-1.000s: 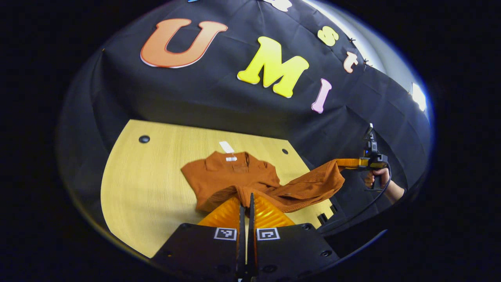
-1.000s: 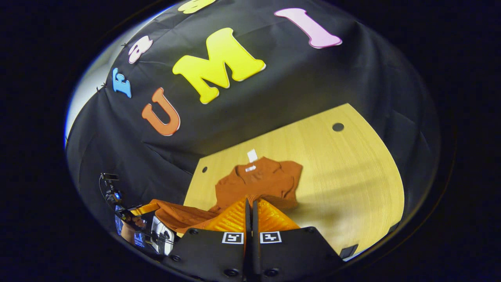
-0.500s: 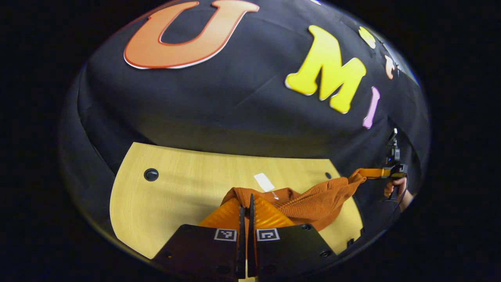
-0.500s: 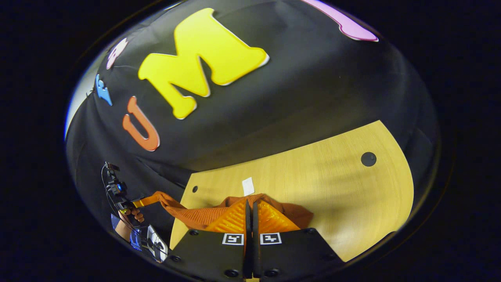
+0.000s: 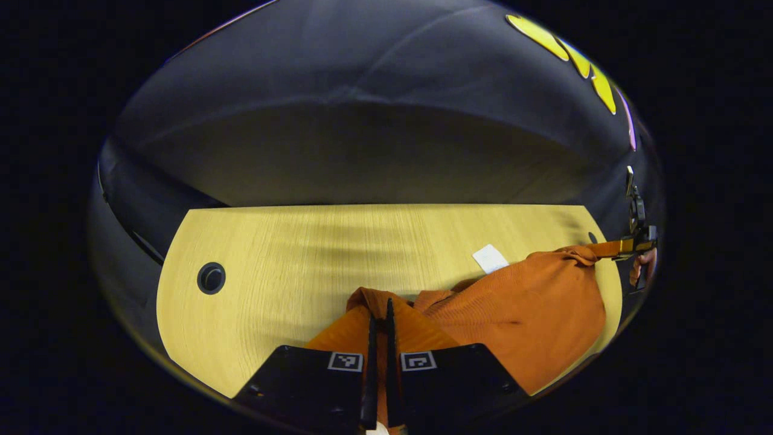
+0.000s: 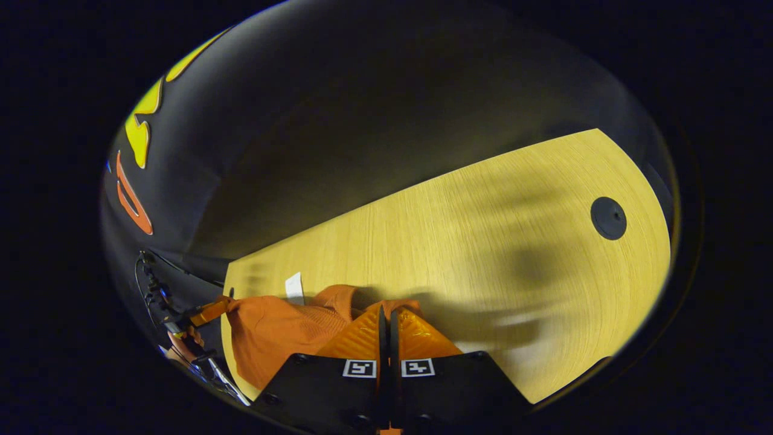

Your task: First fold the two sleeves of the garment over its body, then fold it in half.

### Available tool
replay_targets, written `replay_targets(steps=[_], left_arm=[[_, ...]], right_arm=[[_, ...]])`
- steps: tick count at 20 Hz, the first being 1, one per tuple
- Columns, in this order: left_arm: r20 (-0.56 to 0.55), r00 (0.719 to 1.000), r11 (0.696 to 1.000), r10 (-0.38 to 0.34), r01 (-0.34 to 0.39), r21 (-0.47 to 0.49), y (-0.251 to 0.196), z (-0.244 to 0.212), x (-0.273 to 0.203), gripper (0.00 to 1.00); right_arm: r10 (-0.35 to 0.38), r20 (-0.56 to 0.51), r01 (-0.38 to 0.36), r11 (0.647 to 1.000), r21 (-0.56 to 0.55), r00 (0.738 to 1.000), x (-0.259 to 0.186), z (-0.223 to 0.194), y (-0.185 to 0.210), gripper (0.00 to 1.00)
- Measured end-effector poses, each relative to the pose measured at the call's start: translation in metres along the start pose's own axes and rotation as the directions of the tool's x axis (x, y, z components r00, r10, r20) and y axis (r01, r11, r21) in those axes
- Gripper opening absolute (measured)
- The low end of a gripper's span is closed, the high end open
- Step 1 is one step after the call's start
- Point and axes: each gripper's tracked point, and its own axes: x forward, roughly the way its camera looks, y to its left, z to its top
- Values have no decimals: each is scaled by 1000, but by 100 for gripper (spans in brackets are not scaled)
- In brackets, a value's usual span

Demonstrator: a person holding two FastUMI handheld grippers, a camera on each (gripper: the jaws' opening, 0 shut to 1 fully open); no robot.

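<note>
The rust-orange knit garment (image 5: pixel 531 314) is bunched low over the wooden table (image 5: pixel 290 254), stretched between both grippers. My left gripper (image 5: pixel 379 305) is shut on one corner of its lifted edge. At the far right of the left gripper view, my right gripper (image 5: pixel 610 248) pinches the other corner. In the right gripper view my right gripper (image 6: pixel 385 309) is shut on the garment (image 6: pixel 272 329), and the left gripper (image 6: pixel 205 313) holds the far corner at the left. A white tag (image 5: pixel 490 258) lies on the wood at the collar, and the collar itself is covered by the cloth.
The table (image 6: pixel 483 241) has a round black grommet (image 5: pixel 211 278) at its left side and another grommet (image 6: pixel 608 217) at its right. The black booth wall rises right behind the table's far edge. A hand (image 5: pixel 639 272) grips the right gripper's handle.
Both grippers have carried the garment's near edge forward and down toward the collar and tag. The body that lay flat is now covered by the folded-over cloth. The wall is much closer.
</note>
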Motion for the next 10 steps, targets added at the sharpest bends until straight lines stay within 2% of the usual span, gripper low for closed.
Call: replay_targets(steps=[2, 3, 4, 5, 6, 7, 8, 9, 10], left_arm=[[-10, 999, 999, 43, -43, -4, 11, -6, 8, 17], [-10, 998, 998, 55, -55, -9, 12, -6, 7, 44], [-3, 998, 998, 65, -65, -20, 14, -5, 4, 63], [7, 997, 996, 82, -81, -32, 20, -3, 1, 74], [18, 994, 994, 105, -104, -39, 28, 0, -4, 84], [35, 991, 990, 132, -130, -49, 35, 4, -12, 94], [58, 986, 986, 159, -155, -67, 43, 10, -22, 95], [94, 979, 981, 182, -173, -91, 46, 18, -35, 96], [129, 972, 976, 194, -179, -121, 45, 27, -50, 96]], right_arm=[[-7, 3, 7, 1000, -3, 1000, 9, 0, 0, 1], [-25, 6, 25, 1000, -16, 1000, 10, 0, -1, 2], [-20, 12, 20, 999, -31, 1000, 4, 2, 2, 13], [-22, 17, 22, 999, -50, 1000, 1, 4, 4, 30], [-21, 14, 22, 997, -74, 1000, -5, 4, 6, 36], [-30, 33, 33, 994, -104, 999, -12, 9, 7, 52], [-42, 71, 51, 991, -127, 997, -22, 15, 10, 62], [-44, 110, 60, 989, -137, 993, -32, 22, 16, 90], [-45, 152, 66, 988, -142, 987, -43, 27, 23, 93]])
